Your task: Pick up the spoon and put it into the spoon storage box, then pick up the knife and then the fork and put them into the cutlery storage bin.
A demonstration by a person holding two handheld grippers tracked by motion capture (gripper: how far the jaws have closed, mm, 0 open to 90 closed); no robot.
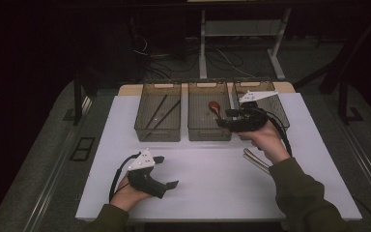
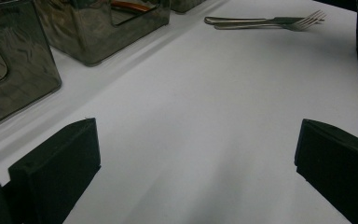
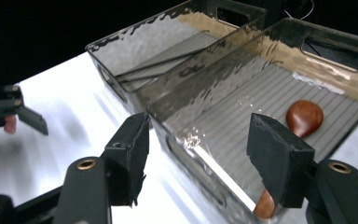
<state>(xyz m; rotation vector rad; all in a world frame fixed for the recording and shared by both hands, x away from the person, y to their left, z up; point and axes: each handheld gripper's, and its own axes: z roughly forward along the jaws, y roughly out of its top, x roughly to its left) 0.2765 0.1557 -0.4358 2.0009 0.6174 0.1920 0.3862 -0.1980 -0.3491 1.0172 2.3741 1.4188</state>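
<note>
Wooden spoon (image 3: 303,119) lies in the middle bin (image 1: 209,133), bowl end toward the bin's far side, handle running back to the near wall. My right claw (image 3: 200,163) hangs over that bin's near wall, jaws partly apart, nothing between the pads; one jaw sits outside the wall, the other over the inside, above the handle end of the spoon. Not touching the spoon as far as I can tell. In the high view the right claw (image 1: 224,123) is at the middle bin's right edge, with the spoon (image 1: 215,107) just beside it on its far side.

Left claw (image 1: 166,171) rests low on the white tabletop (image 1: 212,188), well apart from the bins, jaws wide, empty. Left bin (image 1: 158,130) holds dark chopsticks (image 1: 164,112). Right bin (image 1: 278,108) sits behind my right hand (image 1: 265,140). Metal fork (image 2: 289,21) and another piece of cutlery (image 2: 235,20) lie together on the tabletop near my right forearm.
</note>
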